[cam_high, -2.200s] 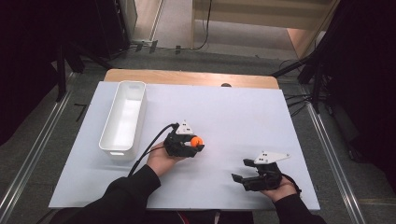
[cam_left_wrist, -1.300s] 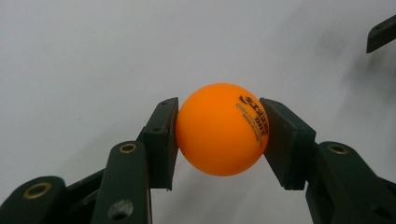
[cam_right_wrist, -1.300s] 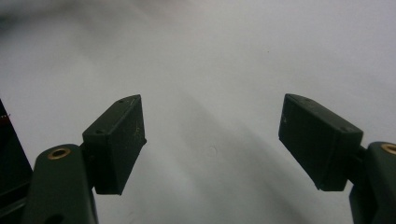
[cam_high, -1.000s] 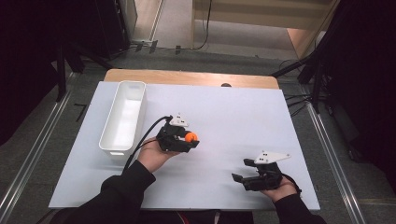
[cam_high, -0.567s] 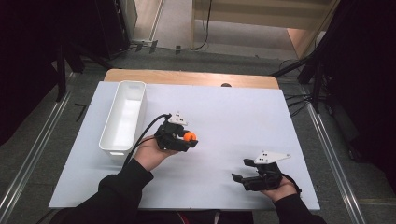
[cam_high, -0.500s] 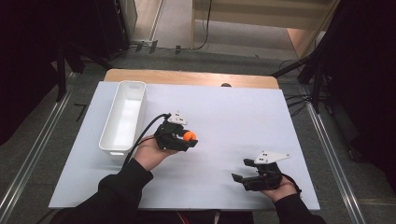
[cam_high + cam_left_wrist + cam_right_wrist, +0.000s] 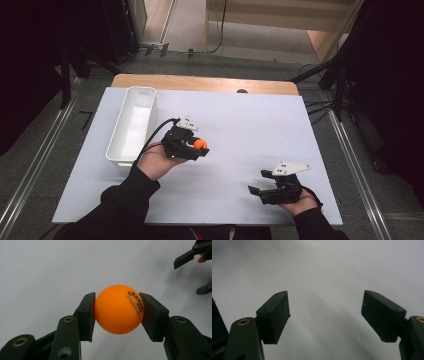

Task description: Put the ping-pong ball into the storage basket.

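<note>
**Orange ball pinched in the left gripper beside the white bin**

The left gripper (image 7: 192, 145) is held in the person's left hand (image 7: 157, 161), raised over the white table sheet (image 7: 240, 120), with the forearm coming in from the lower left in a dark sleeve (image 7: 117, 205). Its jaws are pointed toward the right of the high view, away from the bin. An orange ball (image 7: 118, 309) is clamped squarely between the two black pads (image 7: 86, 312), which are pressed against its opposite sides; black print is seen on the ball's upper right face. In the high view the ball (image 7: 200, 144) is seen at the tip of the gripper, clear of the sheet as far as can be told.

The white bin (image 7: 131, 125) is set just left of the left gripper, lengthwise along the sheet's left part, with the gripper's cable (image 7: 155, 134) trailing past its near corner.

The right gripper (image 7: 267, 190) is rested low at the sheet's near right edge, well apart from the ball, cradled in the right hand (image 7: 300, 200). Its jaws are spread wide, and nothing is held between the pads (image 7: 274, 315); bare sheet is seen between them.
</note>
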